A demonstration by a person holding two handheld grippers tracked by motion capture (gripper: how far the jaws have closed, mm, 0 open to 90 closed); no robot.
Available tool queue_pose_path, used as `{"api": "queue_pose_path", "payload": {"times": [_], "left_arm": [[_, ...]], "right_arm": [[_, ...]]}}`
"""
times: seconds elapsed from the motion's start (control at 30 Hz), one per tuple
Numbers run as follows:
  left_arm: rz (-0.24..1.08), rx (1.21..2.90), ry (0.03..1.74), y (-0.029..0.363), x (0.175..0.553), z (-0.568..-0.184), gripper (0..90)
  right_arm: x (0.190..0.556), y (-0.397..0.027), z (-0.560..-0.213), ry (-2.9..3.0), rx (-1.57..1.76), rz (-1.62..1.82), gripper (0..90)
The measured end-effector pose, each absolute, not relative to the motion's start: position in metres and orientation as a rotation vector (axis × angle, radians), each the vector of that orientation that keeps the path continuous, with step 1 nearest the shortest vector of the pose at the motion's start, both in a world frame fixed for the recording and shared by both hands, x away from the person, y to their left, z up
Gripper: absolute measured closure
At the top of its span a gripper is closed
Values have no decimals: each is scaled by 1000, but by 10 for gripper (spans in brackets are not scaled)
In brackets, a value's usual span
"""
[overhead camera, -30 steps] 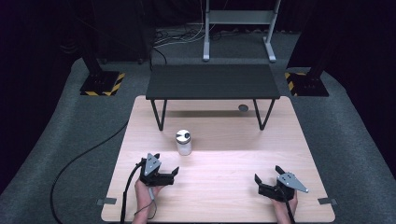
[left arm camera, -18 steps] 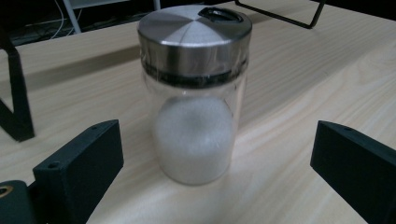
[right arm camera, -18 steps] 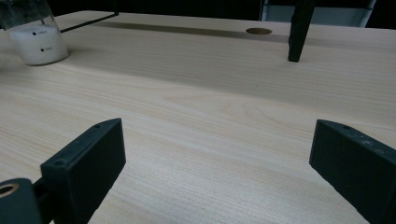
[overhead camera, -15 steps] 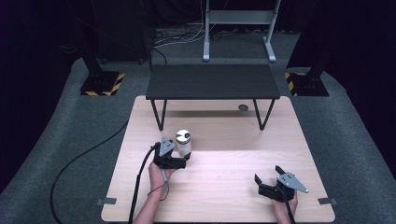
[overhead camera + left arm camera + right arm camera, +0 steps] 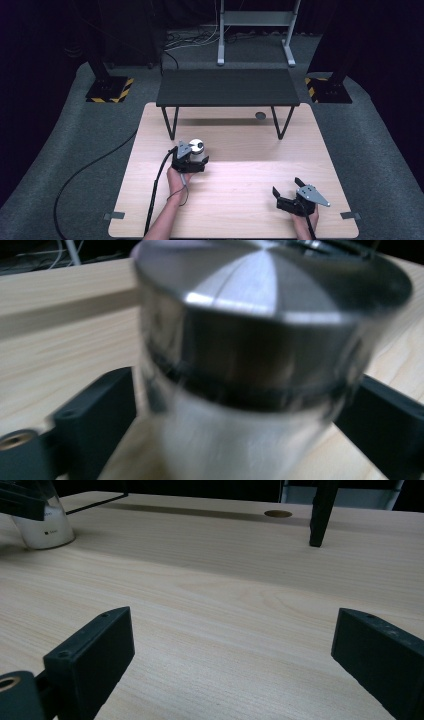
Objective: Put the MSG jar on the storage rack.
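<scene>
Flanking one jar (image 5: 198,148), two hand-held grippers, one table (image 5: 240,200)

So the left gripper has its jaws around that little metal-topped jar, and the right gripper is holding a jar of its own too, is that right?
Not quite. The left gripper does have its jaws around the metal-topped jar, one jaw on each side. But the right gripper holds nothing: the right gripper view shows its jaws spread wide over the bare wooden table.
</scene>
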State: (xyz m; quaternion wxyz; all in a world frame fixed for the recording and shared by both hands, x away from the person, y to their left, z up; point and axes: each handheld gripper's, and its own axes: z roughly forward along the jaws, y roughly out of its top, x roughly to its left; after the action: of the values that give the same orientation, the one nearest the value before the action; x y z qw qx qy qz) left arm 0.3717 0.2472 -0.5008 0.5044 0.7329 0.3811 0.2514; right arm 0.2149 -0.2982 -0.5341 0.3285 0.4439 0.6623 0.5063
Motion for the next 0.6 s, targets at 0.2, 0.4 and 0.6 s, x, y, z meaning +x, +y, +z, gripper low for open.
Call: {"api": "queue_pose_path", "payload": {"times": [0.2,0.4,0.6], "left_arm": [[665,1745,904,241,368,-510,309],[666,1739,910,241,367,-510,310],[649,1735,921,241,366,-505,310]], "right_arm": [[214,-299,-535,1730,1162,1330,24],[215,-298,-534,1734,1160,1325,24],[215,-298,-534,1738,1160,1322,24]]}}
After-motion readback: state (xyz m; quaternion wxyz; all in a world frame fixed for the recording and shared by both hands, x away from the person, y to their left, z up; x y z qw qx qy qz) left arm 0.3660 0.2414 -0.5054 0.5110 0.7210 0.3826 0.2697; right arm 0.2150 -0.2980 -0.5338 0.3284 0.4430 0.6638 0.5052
